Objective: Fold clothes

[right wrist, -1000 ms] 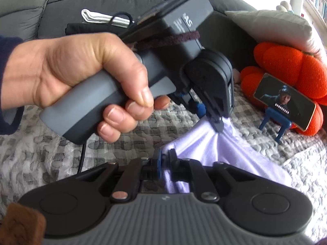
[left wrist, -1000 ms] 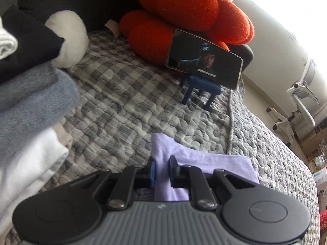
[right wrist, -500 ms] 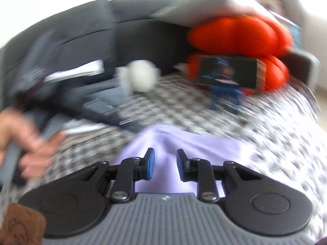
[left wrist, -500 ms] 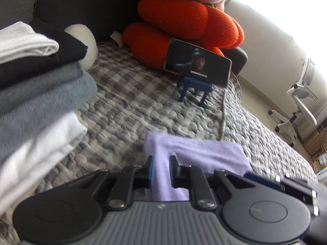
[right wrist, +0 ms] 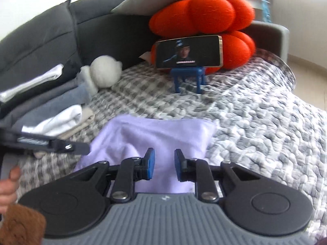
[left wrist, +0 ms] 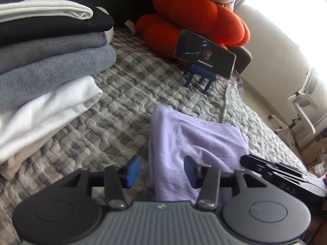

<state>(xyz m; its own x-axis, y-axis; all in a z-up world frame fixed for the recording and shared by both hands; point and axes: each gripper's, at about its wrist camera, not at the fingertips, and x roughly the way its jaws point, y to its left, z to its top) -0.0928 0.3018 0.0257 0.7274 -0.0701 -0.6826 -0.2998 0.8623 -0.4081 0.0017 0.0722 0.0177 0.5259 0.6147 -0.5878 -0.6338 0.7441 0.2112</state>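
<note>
A lilac garment (left wrist: 190, 138) lies folded on the grey checked quilt (left wrist: 126, 94), just ahead of both grippers. My left gripper (left wrist: 161, 171) stands open, its blue pads on either side of the garment's near left edge without pinching it. My right gripper (right wrist: 163, 165) is open too, hovering over the near edge of the same lilac garment (right wrist: 155, 136). A stack of folded clothes (left wrist: 47, 65), white, black, blue-grey and beige, sits at the left. Part of the left gripper's body (right wrist: 53, 145) shows at the left of the right wrist view.
A phone (right wrist: 189, 51) playing video rests on a blue stand (right wrist: 189, 77) against orange cushions (right wrist: 204, 16). A white plush toy (right wrist: 104, 73) lies by the stack (right wrist: 51, 106). The dark sofa back (right wrist: 51, 36) runs behind. An office chair (left wrist: 304, 104) stands beyond the quilt's right edge.
Both grippers have let go of the lilac garment and opened. The garment, held up a second ago, now lies on the quilt. Both grippers have drawn back a little.
</note>
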